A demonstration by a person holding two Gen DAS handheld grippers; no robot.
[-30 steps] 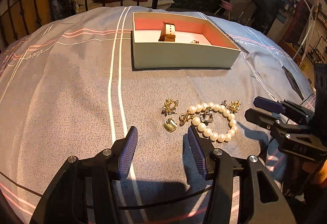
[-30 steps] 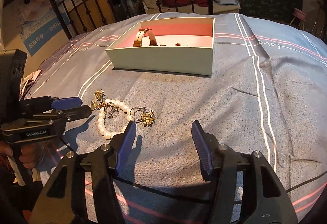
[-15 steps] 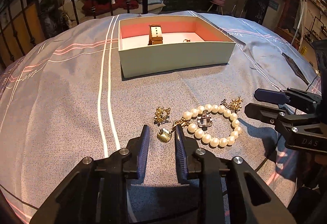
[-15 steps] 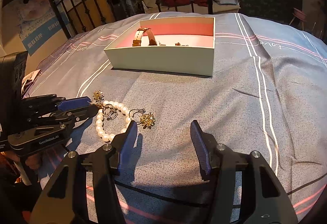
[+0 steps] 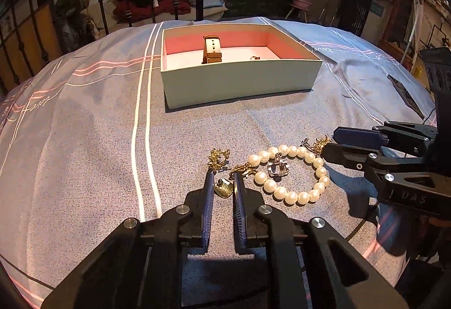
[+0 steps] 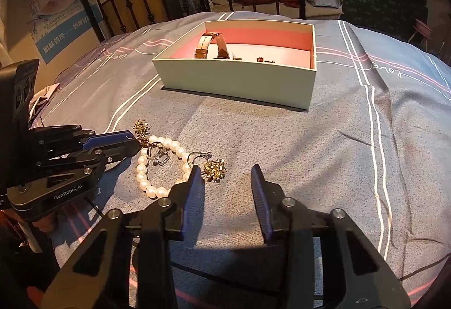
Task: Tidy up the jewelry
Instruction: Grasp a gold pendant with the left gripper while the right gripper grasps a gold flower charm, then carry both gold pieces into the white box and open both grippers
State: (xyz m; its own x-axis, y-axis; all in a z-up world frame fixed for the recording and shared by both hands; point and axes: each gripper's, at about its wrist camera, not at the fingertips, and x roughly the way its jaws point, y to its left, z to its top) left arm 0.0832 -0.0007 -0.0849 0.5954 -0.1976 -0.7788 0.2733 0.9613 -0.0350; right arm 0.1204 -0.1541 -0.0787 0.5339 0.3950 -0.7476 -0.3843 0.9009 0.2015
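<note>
1. Left wrist view: the left gripper (image 5: 224,182) is closing on a small gold heart-shaped pendant (image 5: 223,188) lying on the grey-blue striped bedspread (image 5: 84,139). Its blue pads flank the pendant and look to be touching it on both sides, so I judge this a pinch for lifting.
2. Just beside it lie the white pearl bracelet (image 5: 290,176), with a silver ring (image 5: 278,168) inside its loop, and a gold flower earring (image 5: 218,158).
3. Well beyond sits the open pale-green cardboard box with pink lining (image 5: 239,83), holding a tan leather watch strap (image 5: 212,51). That is likely the destination.
4. Right wrist view: the right gripper (image 6: 225,182) is narrowing, with nothing between the pads yet.
5. A second gold flower earring (image 6: 214,169) sits just beside its left pad, probably the next pick.
</note>
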